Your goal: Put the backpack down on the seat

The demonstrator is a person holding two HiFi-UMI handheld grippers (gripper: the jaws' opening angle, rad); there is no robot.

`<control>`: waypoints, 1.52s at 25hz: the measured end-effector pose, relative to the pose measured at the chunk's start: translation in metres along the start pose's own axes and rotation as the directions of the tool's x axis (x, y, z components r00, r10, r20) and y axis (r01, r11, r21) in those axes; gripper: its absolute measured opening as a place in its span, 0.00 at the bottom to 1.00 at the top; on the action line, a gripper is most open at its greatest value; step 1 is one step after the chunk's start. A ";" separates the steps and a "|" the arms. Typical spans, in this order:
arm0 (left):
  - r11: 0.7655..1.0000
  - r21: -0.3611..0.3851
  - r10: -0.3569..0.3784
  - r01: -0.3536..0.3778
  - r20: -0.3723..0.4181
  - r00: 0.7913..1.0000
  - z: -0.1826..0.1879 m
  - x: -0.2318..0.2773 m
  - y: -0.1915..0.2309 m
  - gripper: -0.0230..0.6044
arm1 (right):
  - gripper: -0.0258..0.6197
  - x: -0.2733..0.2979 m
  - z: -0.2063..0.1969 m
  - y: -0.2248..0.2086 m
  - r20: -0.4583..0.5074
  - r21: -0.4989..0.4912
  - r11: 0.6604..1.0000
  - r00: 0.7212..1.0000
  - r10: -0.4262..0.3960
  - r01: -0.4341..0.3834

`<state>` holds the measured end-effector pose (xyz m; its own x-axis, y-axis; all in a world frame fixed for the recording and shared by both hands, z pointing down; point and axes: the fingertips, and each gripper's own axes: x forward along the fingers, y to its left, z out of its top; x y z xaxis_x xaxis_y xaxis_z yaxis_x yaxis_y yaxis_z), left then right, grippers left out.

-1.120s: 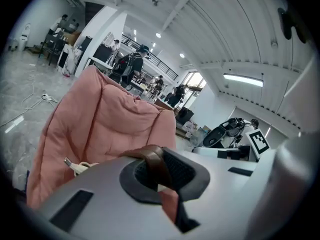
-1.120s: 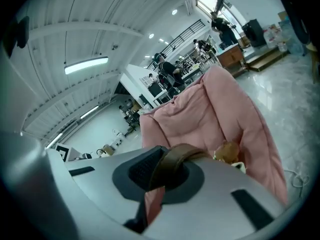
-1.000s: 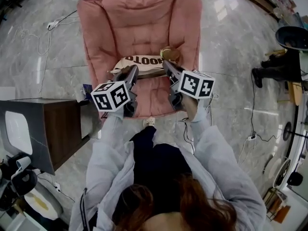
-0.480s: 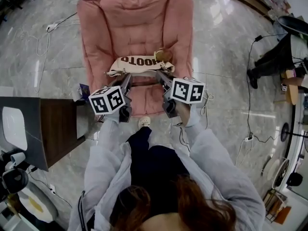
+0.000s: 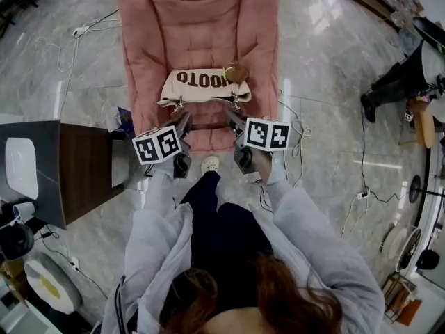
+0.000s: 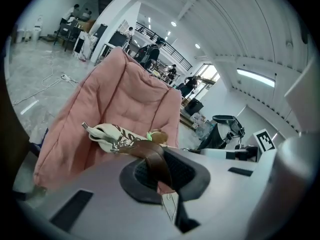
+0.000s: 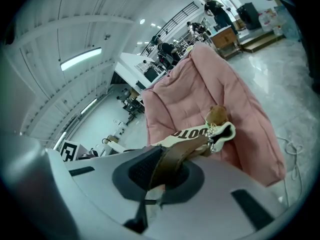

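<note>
With left tongs (image 5: 183, 114) clenched on one brown strap (image 6: 152, 159) and right tongs (image 5: 229, 114) clenched on the other strap (image 7: 172, 164), holding the cream backpack (image 5: 201, 85) right down at the pink chair (image 5: 201, 26) seat. Can't tell if fully resting on the cushion tbh.

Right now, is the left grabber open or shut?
Shut. The left gripper has its pads clamped on the brown backpack strap.
</note>
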<state>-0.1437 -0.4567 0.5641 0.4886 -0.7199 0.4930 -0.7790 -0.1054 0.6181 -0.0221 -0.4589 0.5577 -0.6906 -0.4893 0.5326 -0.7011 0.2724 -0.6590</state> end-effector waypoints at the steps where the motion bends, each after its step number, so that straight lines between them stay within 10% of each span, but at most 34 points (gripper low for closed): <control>1: 1.000 -0.002 0.005 -0.005 -0.009 1.000 -0.008 -0.003 0.001 0.06 | 0.05 -0.002 -0.009 -0.001 -0.008 0.006 1.000 1.000 -0.002 0.002; 26: 0.988 -0.067 0.122 -0.136 -0.179 0.976 -0.195 -0.034 0.052 0.06 | 0.05 -0.021 -0.203 -0.059 -0.205 0.070 0.991 0.974 -0.101 0.118; 38: 0.948 -0.236 0.148 -0.215 -0.272 0.951 -0.246 -0.017 0.087 0.06 | 0.05 -0.005 -0.244 -0.095 -0.260 0.181 0.957 0.949 -0.178 0.229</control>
<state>-0.1233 -0.2851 0.7604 0.4566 -0.5133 0.7267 -0.7502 0.2170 0.6246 0.0047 -0.2806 0.7471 -0.5770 -0.2974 0.7607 -0.7965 -0.0011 -0.6046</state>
